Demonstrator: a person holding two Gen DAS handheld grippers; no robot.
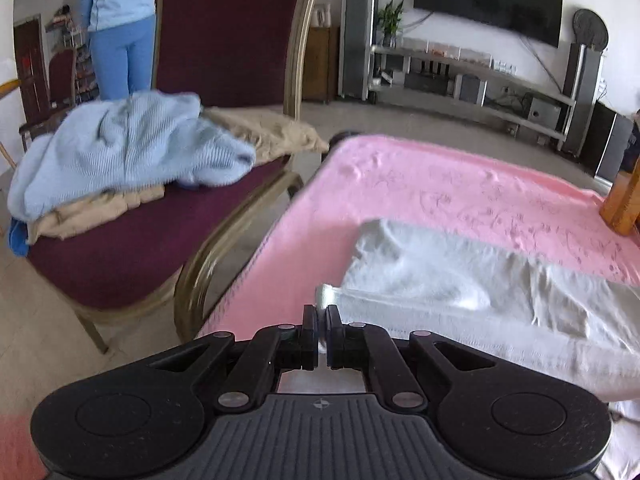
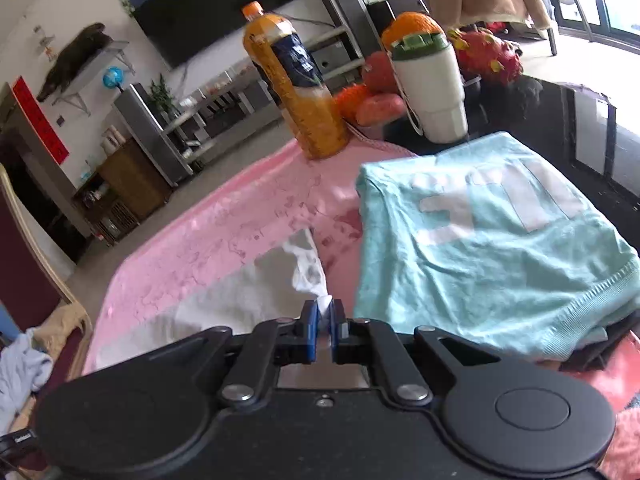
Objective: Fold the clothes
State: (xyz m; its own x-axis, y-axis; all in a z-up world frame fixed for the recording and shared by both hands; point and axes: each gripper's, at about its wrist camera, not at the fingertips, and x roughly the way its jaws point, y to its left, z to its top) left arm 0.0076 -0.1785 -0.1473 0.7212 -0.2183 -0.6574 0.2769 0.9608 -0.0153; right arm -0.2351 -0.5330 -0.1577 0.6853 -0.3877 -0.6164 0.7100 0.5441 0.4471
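Note:
A white garment point(image 1: 460, 280) lies partly folded on the pink blanket point(image 1: 440, 184) that covers the table. My left gripper point(image 1: 322, 314) is shut on the white garment's near left corner, which pokes out just past the fingertips. In the right wrist view the same white garment point(image 2: 240, 292) hangs from my right gripper point(image 2: 324, 310), which is shut on a bunched corner of it, lifted a little above the pink blanket point(image 2: 224, 216). A folded mint-green top point(image 2: 488, 248) with white letters lies right of that gripper.
A maroon chair point(image 1: 224, 40) stands left of the table with a light blue knit point(image 1: 132, 148) and beige clothes point(image 1: 276, 132) piled on it. An orange drink bottle point(image 2: 296, 88), a white cup point(image 2: 432, 92) and fruit point(image 2: 368, 96) stand at the table's far end. A person point(image 1: 120, 20) stands behind the chair.

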